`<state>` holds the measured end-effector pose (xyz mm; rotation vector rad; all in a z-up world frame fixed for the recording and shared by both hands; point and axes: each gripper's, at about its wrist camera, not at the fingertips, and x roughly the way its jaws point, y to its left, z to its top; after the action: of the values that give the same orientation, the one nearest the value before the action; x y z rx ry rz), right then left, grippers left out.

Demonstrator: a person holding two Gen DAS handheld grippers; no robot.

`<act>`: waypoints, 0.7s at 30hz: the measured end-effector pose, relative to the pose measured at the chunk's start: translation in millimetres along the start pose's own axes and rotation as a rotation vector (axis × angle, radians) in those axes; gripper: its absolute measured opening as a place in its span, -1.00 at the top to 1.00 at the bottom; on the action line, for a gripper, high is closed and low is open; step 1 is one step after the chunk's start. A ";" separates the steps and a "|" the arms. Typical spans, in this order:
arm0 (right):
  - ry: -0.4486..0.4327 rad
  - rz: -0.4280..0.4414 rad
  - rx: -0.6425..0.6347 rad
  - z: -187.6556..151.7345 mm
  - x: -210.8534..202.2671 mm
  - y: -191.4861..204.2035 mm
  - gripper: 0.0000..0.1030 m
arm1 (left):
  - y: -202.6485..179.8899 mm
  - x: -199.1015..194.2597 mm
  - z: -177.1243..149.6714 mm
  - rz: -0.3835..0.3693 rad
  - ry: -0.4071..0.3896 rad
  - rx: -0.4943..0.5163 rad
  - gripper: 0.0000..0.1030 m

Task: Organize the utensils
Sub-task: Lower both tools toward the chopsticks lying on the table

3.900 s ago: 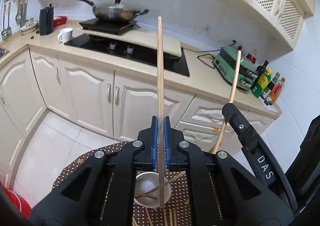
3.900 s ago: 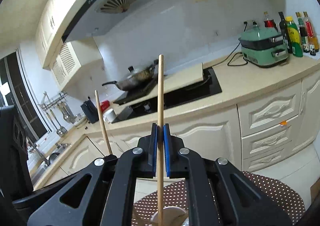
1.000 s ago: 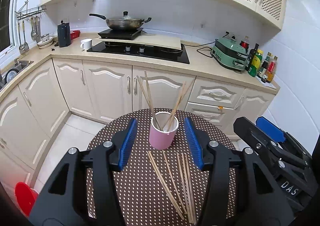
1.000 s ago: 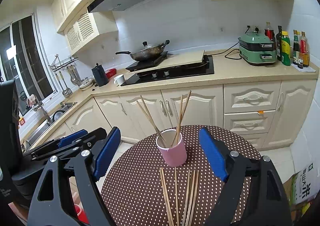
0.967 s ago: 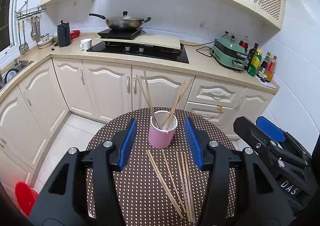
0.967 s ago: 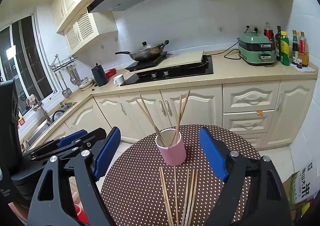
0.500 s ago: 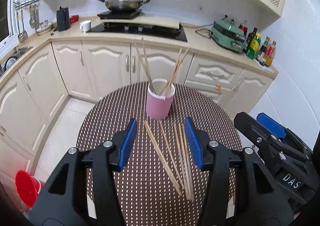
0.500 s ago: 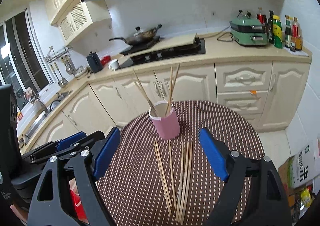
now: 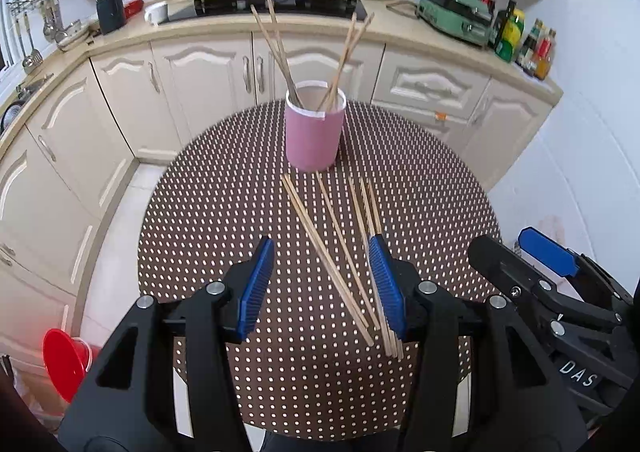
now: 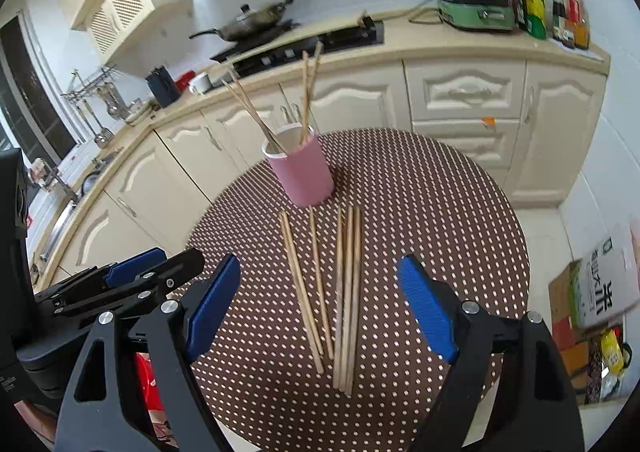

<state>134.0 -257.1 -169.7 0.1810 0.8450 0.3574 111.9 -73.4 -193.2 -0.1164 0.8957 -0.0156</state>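
Six thin wooden chopsticks (image 10: 320, 284) lie loose on the round brown dotted bench (image 10: 440, 236) just ahead of your right tool (image 10: 320, 308), jaws wide and empty. Your left tool (image 9: 320, 284), half open, holds nothing either. Beyond stands the pink cylindrical cup (image 9: 315, 131) with four sticks.

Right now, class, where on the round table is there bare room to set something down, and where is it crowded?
Free: the dotted table left of the pink cup and loose chopsticks, and its right side out to the rim. Crowded: the middle strip from the cup toward the near edge, where the chopsticks lie.
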 end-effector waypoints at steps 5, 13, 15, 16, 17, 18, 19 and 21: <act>0.074 -0.016 0.025 -7.8 17.5 -10.3 -0.52 | 0.9 22.9 -7.8 0.006 0.076 0.000 0.04; 0.169 -0.095 0.054 -17.4 47.9 -22.6 -0.52 | 8.0 65.3 -15.3 -0.007 0.215 -0.026 -0.01; 0.212 -0.102 0.090 -17.3 59.1 -28.3 -0.52 | 11.6 77.5 -14.7 -0.004 0.249 -0.037 -0.03; 0.228 -0.114 0.106 -17.1 64.2 -31.0 -0.52 | 13.3 82.8 -14.8 -0.003 0.265 -0.043 -0.03; 0.236 -0.123 0.109 -17.1 67.5 -32.2 -0.52 | 15.8 88.8 -14.3 -0.006 0.284 -0.052 -0.04; 0.245 -0.133 0.106 -17.6 71.5 -33.4 -0.51 | 18.2 93.9 -13.9 -0.009 0.298 -0.061 -0.04; 0.257 -0.146 0.100 -18.0 76.1 -34.6 -0.50 | 19.8 98.4 -13.5 -0.010 0.309 -0.067 -0.05; 0.279 -0.160 0.099 -18.8 83.8 -36.9 -0.42 | 22.6 107.7 -13.9 -0.005 0.332 -0.075 -0.07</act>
<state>179.5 -259.3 -251.3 0.1563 1.1465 0.1924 167.6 -59.0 -288.1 -0.1899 1.2282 -0.0057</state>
